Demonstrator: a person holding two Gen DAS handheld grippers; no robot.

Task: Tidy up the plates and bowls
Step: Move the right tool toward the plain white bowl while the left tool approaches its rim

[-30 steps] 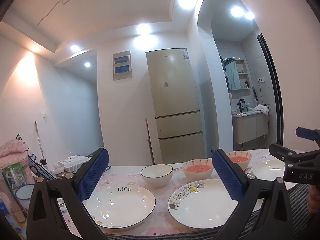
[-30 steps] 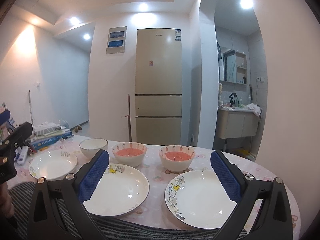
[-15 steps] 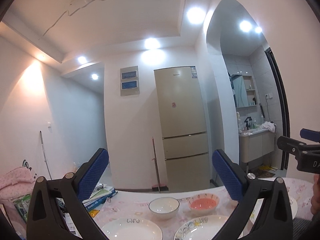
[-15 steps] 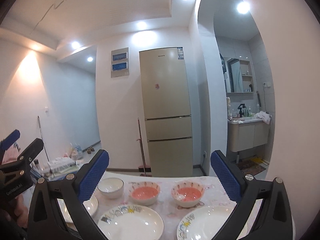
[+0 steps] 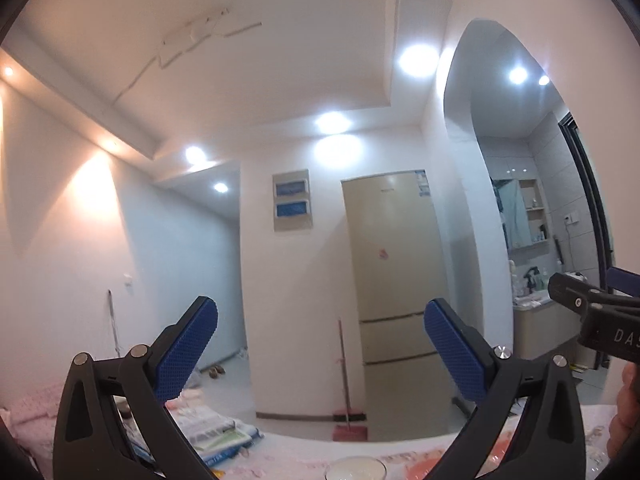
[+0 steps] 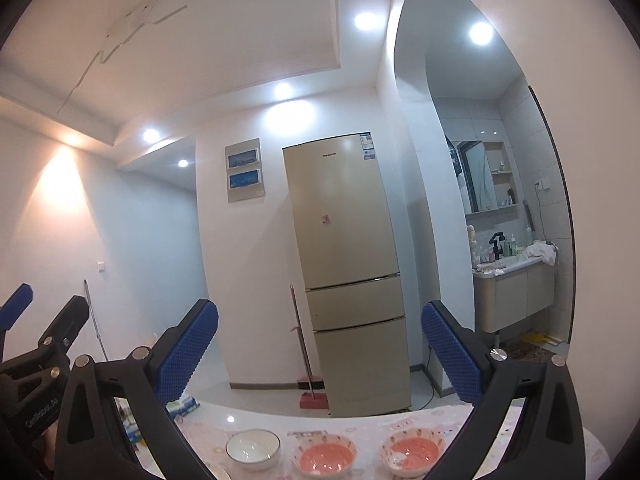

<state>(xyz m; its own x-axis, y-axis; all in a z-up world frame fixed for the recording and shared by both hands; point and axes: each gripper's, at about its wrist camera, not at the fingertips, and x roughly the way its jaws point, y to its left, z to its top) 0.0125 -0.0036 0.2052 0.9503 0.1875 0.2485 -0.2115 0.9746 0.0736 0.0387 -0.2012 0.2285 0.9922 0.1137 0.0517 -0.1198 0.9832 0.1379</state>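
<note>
Both grippers are lifted and tilted up toward the room. My left gripper [image 5: 320,346] is open, with only the far wall between its blue pads. At the bottom edge of its view, just a white bowl [image 5: 355,470] rim shows. My right gripper [image 6: 320,346] is open too and holds nothing. Below it on the pink tablecloth [image 6: 360,420] stand a white bowl [image 6: 253,450] and two pink-lined bowls [image 6: 325,460] [image 6: 412,454] in a row. The plates are out of view. Each gripper shows at the other view's edge, the right gripper [image 5: 600,320] and the left gripper [image 6: 40,352].
A beige fridge [image 6: 348,272] stands beyond the table with a red broom [image 6: 308,380] leaning beside it. Books and papers [image 5: 212,436] lie at the table's left end. An arch on the right opens to a washbasin cabinet [image 6: 516,296]. A hand [image 5: 624,420] shows at right.
Both grippers have tilted up and away from the table. The plates slid out of view at the bottom and only the bowls stay visible. Both stay open.
</note>
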